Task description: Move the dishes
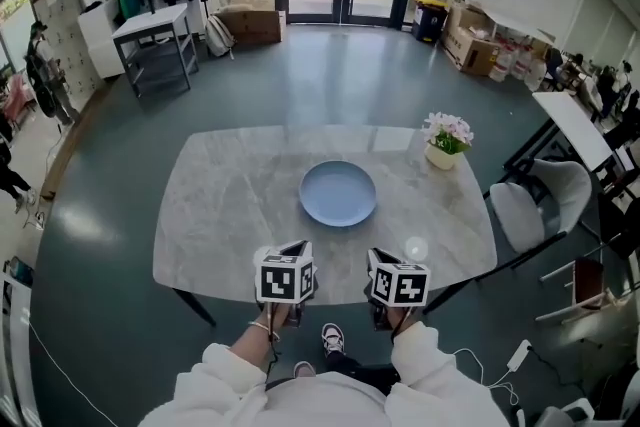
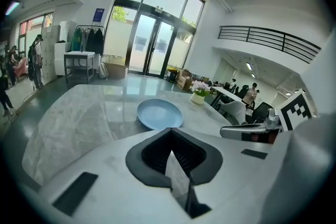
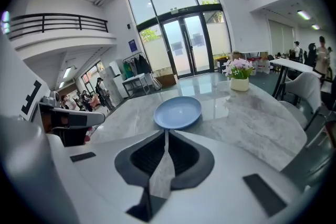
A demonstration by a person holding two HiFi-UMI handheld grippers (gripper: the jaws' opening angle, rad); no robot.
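Blue plate (image 1: 338, 192): centre of marble table (image 1: 220, 215), nothing touching it. Left gripper (image 2: 170, 139), right gripper (image 3: 166, 136): jaws pressed together on nothing, at the near table edge. Flower pot (image 1: 444, 147): far right corner. White sleeves (image 1: 250, 385): head view only. Balcony railing (image 3: 52, 21): gripper views only.

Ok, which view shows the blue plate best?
Head view: the blue plate shows whole, from above, unobstructed. The left and right gripper views catch it at a low angle, foreshortened into a flat oval.

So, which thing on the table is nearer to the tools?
The blue plate, flat in the middle of the table; the flower pot stands farther off, near the far right edge.
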